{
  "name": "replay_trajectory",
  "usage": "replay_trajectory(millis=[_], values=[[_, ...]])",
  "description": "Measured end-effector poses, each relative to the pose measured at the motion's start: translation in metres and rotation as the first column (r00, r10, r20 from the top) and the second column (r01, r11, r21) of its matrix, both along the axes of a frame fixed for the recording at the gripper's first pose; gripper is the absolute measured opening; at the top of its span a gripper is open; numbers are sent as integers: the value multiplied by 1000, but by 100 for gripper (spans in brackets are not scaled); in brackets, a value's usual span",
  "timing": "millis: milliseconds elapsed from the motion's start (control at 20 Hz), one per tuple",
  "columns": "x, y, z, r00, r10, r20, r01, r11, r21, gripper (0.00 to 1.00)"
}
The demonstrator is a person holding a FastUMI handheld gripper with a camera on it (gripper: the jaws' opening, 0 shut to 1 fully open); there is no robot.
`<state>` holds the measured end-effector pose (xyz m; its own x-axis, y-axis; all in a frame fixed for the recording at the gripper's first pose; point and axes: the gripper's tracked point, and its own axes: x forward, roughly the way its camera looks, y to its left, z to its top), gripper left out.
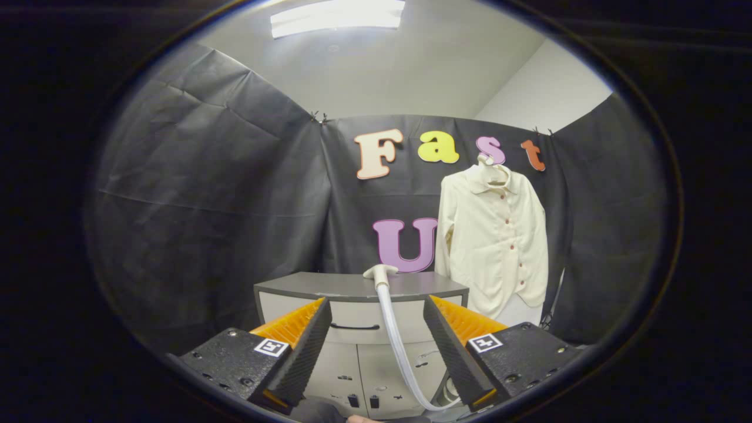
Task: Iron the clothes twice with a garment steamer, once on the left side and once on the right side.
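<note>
My fingers (376, 352) are spread wide apart, grasping nothing, with a broad gap between them. Through that gap, just ahead, I see the front of a grey cabinet (352, 338) with a drawer and a dark handle (354, 326), and two doors below it. Its top is a dark surface (329, 286) that lies beyond my fingertips.

The steamer head (380, 272) rests on that surface, straight ahead and a little above the gap, its flat end pointing to the left. Its pale hose (395, 343) drops from the head down the cabinet front, runs between my fingers, then curves toward the inner side of my right finger (455, 352) low down. The hose is close to that finger, though I cannot tell whether it touches. My left finger (305, 346) is well apart from the hose.

The cream shirt (493, 241) hangs on a hanger (489, 167) against the black cloth wall, beyond my right finger and off to the right of the steamer head. It is buttoned down the front, sleeves hanging at its sides, and its lower hem falls behind the cabinet's right corner. The cabinet stands between me and the lower part of the shirt.

Above the cloth wall are a white ceiling and a bright ceiling lamp (338, 14).
</note>
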<state>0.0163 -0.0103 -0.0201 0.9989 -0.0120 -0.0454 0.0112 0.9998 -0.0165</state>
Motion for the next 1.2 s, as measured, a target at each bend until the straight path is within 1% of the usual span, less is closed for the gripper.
replay_trajectory(millis=[200, 550, 850, 1200], values=[[19, -9, -6, 1000, -16, -24, 16, 1000, 3, 95], [61, -6, -27, 995, 1, -103, -1, 1000, 0, 96], [116, 6, -42, 988, 32, -151, -31, 999, 7, 96], [177, 8, -62, 973, 30, -230, -31, 1000, -1, 96]])
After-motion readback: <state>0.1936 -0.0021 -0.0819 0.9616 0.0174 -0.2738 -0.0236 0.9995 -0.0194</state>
